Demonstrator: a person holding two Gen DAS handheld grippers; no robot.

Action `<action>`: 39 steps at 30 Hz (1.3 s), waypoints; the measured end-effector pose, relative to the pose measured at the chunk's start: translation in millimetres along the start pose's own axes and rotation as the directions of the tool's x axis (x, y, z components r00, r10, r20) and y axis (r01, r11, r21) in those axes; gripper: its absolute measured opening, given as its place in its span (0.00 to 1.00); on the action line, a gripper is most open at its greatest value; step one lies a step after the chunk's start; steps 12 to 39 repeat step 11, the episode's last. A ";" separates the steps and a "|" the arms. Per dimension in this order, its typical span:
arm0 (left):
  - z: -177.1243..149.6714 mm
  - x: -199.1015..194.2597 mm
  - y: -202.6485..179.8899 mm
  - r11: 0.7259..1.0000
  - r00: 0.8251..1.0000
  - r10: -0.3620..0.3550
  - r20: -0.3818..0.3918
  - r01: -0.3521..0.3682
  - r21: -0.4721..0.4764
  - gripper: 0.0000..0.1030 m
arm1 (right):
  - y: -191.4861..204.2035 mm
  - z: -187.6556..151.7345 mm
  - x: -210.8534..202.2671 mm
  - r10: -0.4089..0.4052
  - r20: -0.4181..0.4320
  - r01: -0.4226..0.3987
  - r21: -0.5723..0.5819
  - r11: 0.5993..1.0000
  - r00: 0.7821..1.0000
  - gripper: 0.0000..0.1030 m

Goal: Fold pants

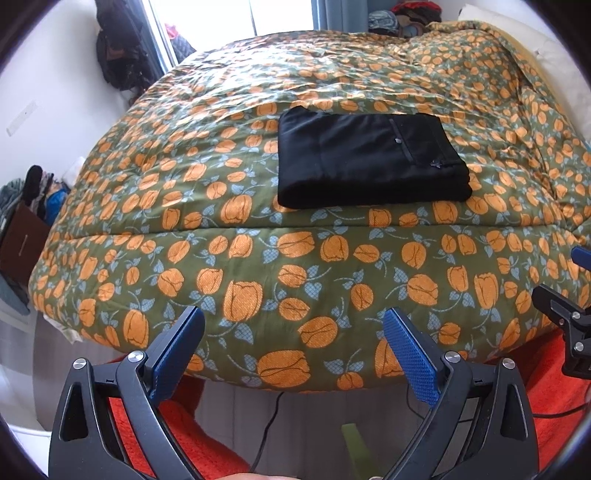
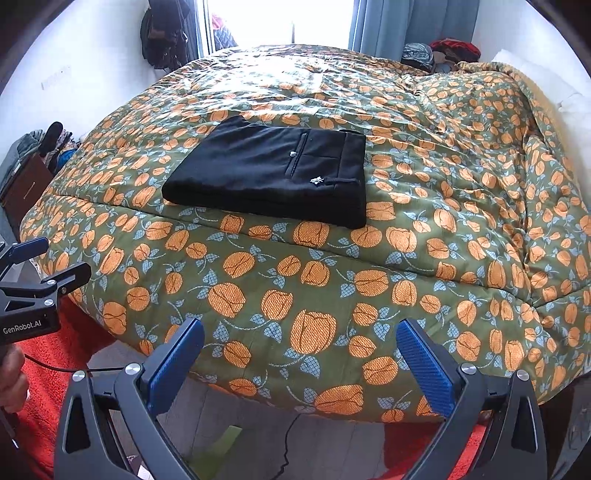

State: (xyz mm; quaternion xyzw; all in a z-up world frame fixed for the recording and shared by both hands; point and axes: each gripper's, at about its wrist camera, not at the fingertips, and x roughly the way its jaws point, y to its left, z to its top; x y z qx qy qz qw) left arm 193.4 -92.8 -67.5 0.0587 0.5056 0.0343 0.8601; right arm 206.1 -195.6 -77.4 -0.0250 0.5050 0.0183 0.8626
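Hand-held grippers [image 1: 293, 345] [image 2: 300, 354] agape; pants [image 2: 271, 171] folded on quilt [image 2: 424, 258].

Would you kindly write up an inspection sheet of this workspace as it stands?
Surface: bed under a green quilt with orange flowers, rumpled toward the right.
Job's things: black pants folded into a flat rectangle on the quilt, pocket side up.
Clutter: nothing seen on the quilt besides the pants.
Grippers: left tool and right tool both open, empty, held off the near bed edge.
Cables: a thin black cable runs across the floor below the bed edge.
Surroundings: orange rug on the floor, dark clothes hanging by the bright window, blue curtain, clothes heaped at far right.
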 end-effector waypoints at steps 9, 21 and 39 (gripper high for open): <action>-2.1 -3.8 0.2 1.000 0.999 0.025 0.033 -0.026 0.008 0.96 | 4.6 0.5 0.1 0.027 0.011 -0.027 -0.002 1.000 1.000 1.00; -1.6 -6.6 -1.3 0.999 0.998 0.036 0.045 -0.037 0.014 0.96 | 4.4 1.0 0.3 0.028 0.013 -0.028 0.001 1.000 1.000 1.00; -1.6 -6.6 -1.3 0.999 0.998 0.036 0.045 -0.037 0.014 0.96 | 4.4 1.0 0.3 0.028 0.013 -0.028 0.001 1.000 1.000 1.00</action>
